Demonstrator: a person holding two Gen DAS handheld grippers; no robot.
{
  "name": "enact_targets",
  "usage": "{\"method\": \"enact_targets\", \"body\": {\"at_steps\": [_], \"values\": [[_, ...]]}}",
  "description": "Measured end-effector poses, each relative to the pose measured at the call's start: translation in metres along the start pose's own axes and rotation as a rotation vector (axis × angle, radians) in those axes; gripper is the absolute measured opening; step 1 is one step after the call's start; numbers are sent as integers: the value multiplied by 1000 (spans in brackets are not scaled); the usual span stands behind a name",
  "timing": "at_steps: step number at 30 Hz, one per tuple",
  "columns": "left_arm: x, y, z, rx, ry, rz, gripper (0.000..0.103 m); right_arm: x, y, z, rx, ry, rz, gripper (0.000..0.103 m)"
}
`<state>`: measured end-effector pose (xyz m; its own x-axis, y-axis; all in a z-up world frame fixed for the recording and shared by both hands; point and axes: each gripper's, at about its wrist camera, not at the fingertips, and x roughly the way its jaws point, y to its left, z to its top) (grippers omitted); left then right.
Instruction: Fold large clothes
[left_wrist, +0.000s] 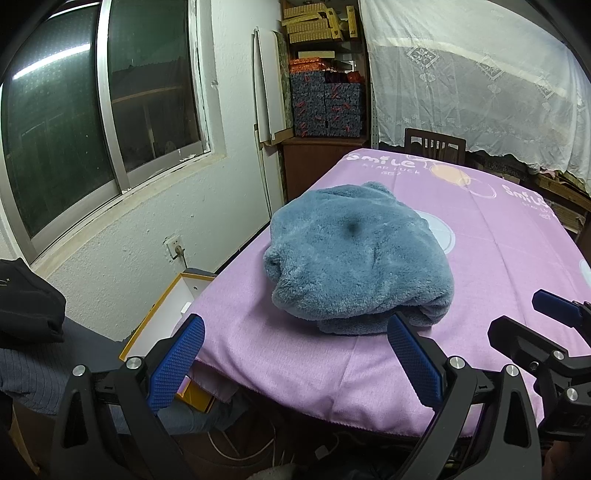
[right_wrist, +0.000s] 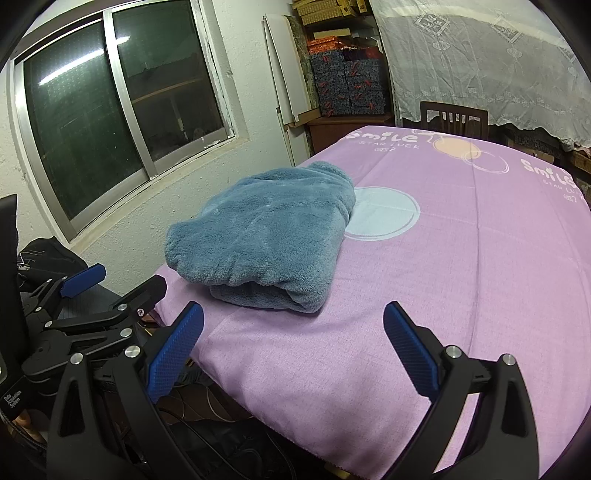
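A fluffy blue-grey garment (left_wrist: 360, 258) lies folded in a thick bundle on the purple tablecloth (left_wrist: 498, 229), near the table's left edge; it also shows in the right wrist view (right_wrist: 266, 236). My left gripper (left_wrist: 295, 325) is open and empty, hovering just short of the bundle's near edge. My right gripper (right_wrist: 293, 314) is open and empty, above the cloth (right_wrist: 461, 258) to the right of the bundle's near end. Each gripper shows at the edge of the other's view: the right gripper (left_wrist: 517, 314) and the left gripper (right_wrist: 129, 280).
A white wall with a window (left_wrist: 92, 129) runs along the left. An open white box with an orange rim (left_wrist: 162, 314) sits by the table's near left corner. Dark clothes (left_wrist: 26, 299) lie at left. A wooden chair (left_wrist: 436, 144) and stacked boxes (left_wrist: 325, 103) stand behind the table.
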<state>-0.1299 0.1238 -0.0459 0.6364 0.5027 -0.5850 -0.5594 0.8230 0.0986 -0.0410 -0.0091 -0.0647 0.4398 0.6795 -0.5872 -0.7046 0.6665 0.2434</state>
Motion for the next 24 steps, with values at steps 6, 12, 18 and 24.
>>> {"method": "enact_targets", "body": {"at_steps": [6, 12, 18, 24], "values": [[0, 0, 0, 1, 0, 0, 99, 0, 0, 0, 0, 0, 0, 95], [0, 0, -3, 2, -1, 1, 99, 0, 0, 0, 0, 0, 0, 95], [1, 0, -2, -1, 4, 6, 99, 2, 1, -1, 3, 1, 0, 95], [2, 2, -2, -14, 14, 4, 99, 3, 1, -2, 7, 3, 2, 95]]}}
